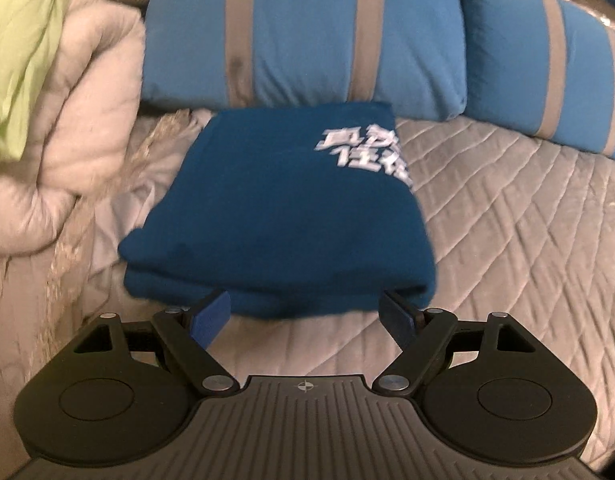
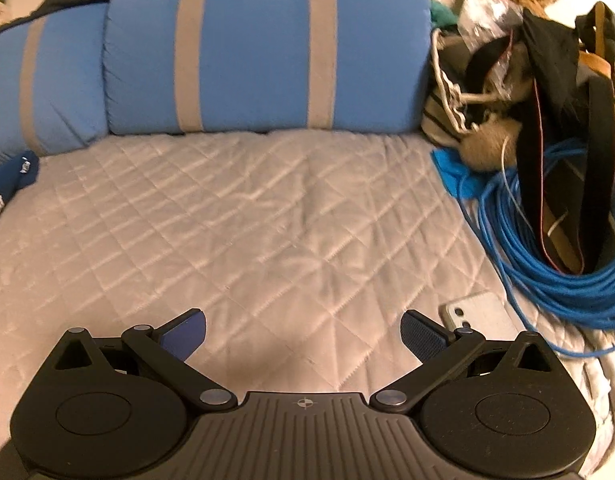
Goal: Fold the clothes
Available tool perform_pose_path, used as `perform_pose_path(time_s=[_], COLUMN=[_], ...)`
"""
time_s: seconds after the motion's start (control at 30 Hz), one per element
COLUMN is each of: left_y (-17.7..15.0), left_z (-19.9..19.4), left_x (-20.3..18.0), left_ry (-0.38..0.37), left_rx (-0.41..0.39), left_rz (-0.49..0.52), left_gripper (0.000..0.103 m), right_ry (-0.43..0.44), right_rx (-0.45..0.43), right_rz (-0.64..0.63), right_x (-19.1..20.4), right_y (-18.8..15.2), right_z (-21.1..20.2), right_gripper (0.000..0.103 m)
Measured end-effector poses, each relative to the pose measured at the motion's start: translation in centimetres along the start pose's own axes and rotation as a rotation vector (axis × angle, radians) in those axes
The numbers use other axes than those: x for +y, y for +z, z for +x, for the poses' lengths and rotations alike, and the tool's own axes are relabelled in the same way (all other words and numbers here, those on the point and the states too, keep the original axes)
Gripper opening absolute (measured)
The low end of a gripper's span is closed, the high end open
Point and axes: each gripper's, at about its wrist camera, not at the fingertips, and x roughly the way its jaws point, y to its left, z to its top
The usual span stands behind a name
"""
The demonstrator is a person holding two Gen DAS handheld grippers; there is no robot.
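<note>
Folded blue shirt on bed, both grippers empty and spread.

Bed (image 2: 267, 220) with quilted grey cover carries everything; striped blue pillows (image 1: 303, 36) line its far edge, leaving the middle free as folding space. Blue shirt (image 1: 275, 216) lies folded in a compact stack, print up, toward the left side, probably parked as finished. Left gripper (image 1: 307, 312) jaws wide apart straddling the shirt's near edge, not pinching. Right gripper (image 2: 303, 336) jaws also apart over bare quilt, phone (image 2: 479, 314) just beside it.

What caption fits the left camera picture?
Open left tongs face a folded blue shirt on the quilted bed.
</note>
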Motion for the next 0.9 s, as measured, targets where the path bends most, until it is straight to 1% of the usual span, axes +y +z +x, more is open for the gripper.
perform_pose_path(time_s=[0.23, 0.37, 0.47, 0.5, 0.53, 0.57, 0.63, 0.77, 0.9], left_y=[-1.5, -2.4, -3.3, -3.6, -4.1, -4.5, -4.9, -5.1, -4.6], left_z=[1.5, 2.7, 3.9, 4.4, 4.6, 4.5, 4.7, 5.0, 5.4], left_x=[1.4, 2.0, 2.1, 2.2, 2.2, 2.2, 2.0, 1.9, 1.6], left_ry=[0.017, -0.007, -0.004, -0.004, -0.003, -0.001, 0.001, 0.013, 0.025], left_rx=[0.037, 0.056, 0.093, 0.113, 0.099, 0.069, 0.045, 0.013, 0.009], left_rz=[-0.027, -0.063, -0.081, -0.088, -0.093, -0.086, -0.069, -0.069, -0.073], left_gripper=[0.082, 0.082, 0.082, 0.083, 0.089, 0.091, 0.103, 0.103, 0.103], right_ry=[-0.042, -0.064, -0.084, -0.081, -0.071, -0.057, -0.046, -0.052, -0.053], right_rx=[0.047, 0.076, 0.107, 0.111, 0.100, 0.087, 0.066, 0.031, 0.022], right_rz=[0.009, 0.023, 0.020, 0.026, 0.046, 0.070, 0.083, 0.065, 0.072], right_x=[-0.8, -1.2, -1.3, -1.4, -1.7, -2.0, -2.2, -2.0, -2.1], right_y=[-1.4, -2.7, -3.9, -4.2, -4.6, -4.9, -5.3, -5.6, -5.2], right_z=[2.5, 4.1, 5.3, 5.6, 5.7, 5.8, 5.8, 5.8, 6.3], right_gripper=[0.103, 0.103, 0.103, 0.103, 0.103, 0.103, 0.103, 0.103, 0.103])
